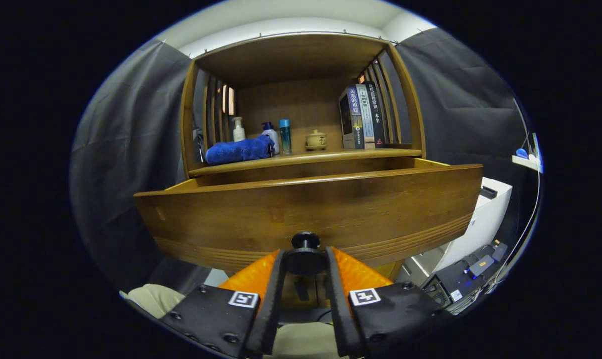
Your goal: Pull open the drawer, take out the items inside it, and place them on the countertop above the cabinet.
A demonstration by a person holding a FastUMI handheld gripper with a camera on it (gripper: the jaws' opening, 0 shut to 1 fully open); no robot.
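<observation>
Am clamping tongs (305, 264) on round drawer knob (305, 241); wooden drawer (310, 209) looking heavy, rigid; knob small, slippery.

You see the brown wooden drawer (308, 209) with a black knob (305, 241), a blue towel (240, 150), a teal bottle (285, 135), and a white bottle (238, 129).

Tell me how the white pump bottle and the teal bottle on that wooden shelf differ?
The white pump bottle is pale, squat and topped by a pump nozzle, while the slim teal bottle is a straight tube with a flat cap. The white one stands behind the rolled blue towel, near the slatted side; the teal one stands past the towel's end. Both stand upright on the countertop.
</observation>
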